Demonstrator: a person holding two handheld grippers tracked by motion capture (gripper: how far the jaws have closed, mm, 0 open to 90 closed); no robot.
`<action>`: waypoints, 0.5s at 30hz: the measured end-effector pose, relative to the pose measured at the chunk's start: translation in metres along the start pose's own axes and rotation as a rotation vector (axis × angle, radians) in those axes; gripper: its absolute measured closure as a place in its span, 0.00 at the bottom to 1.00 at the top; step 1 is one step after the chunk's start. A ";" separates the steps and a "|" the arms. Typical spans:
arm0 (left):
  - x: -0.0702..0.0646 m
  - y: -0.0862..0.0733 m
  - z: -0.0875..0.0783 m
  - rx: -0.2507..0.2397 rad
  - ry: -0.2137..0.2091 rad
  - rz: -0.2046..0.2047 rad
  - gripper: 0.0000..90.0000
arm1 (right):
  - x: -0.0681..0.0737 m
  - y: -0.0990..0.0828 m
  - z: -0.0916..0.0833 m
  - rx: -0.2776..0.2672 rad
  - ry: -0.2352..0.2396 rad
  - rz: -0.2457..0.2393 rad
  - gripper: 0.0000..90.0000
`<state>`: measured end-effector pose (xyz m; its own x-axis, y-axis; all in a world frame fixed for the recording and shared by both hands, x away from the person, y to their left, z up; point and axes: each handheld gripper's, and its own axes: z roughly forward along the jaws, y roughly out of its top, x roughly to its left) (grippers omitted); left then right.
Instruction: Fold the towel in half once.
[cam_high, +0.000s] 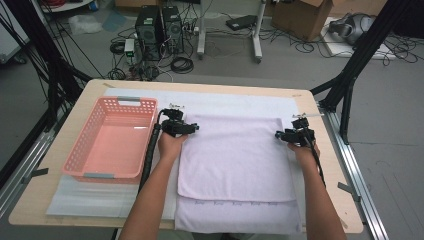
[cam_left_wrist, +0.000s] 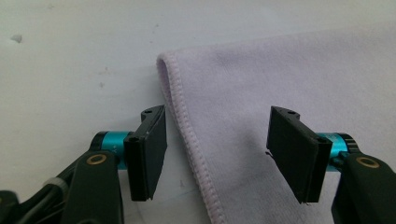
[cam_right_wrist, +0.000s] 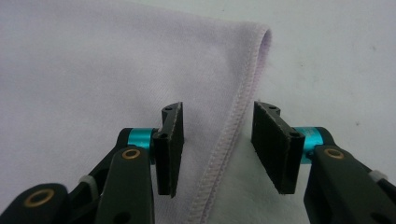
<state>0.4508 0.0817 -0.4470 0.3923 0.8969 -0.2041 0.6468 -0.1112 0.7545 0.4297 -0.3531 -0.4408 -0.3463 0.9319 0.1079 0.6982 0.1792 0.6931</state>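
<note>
Wooden surface (cam_high: 75, 107), white mat, folded lilac towel (cam_high: 235, 155) mid-mat.
Left claw (cam_high: 192, 128) and right claw (cam_high: 278, 135) gape at its far corners, hems between jaws; pink basket (cam_high: 112, 137) sits left, nothing blocking.

Pink basket (cam_high: 112, 137) blocks left; bare mat (cam_high: 225, 102) beyond the towel (cam_high: 232, 155).

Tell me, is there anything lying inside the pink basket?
No, the pink basket beside the folded towel holds nothing; its bare floor shows through.

Likely a lab: computer towers (cam_high: 160, 31), tangled floor cables (cam_high: 182, 64), cardboard box (cam_high: 305, 17), black frame struts (cam_high: 360, 55).
</note>
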 end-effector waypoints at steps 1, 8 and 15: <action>0.001 0.000 -0.001 0.001 -0.001 0.007 0.44 | 0.001 0.000 0.000 0.003 -0.010 -0.010 0.60; 0.001 -0.011 -0.005 -0.039 -0.024 0.055 0.86 | 0.006 0.001 0.000 0.014 0.009 0.002 0.90; 0.002 -0.005 -0.006 -0.089 -0.018 -0.002 0.95 | 0.005 0.003 -0.003 -0.028 0.019 -0.007 0.96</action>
<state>0.4445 0.0863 -0.4473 0.4036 0.8889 -0.2165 0.5871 -0.0702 0.8065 0.4287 -0.3490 -0.4361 -0.3633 0.9244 0.1163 0.6782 0.1767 0.7133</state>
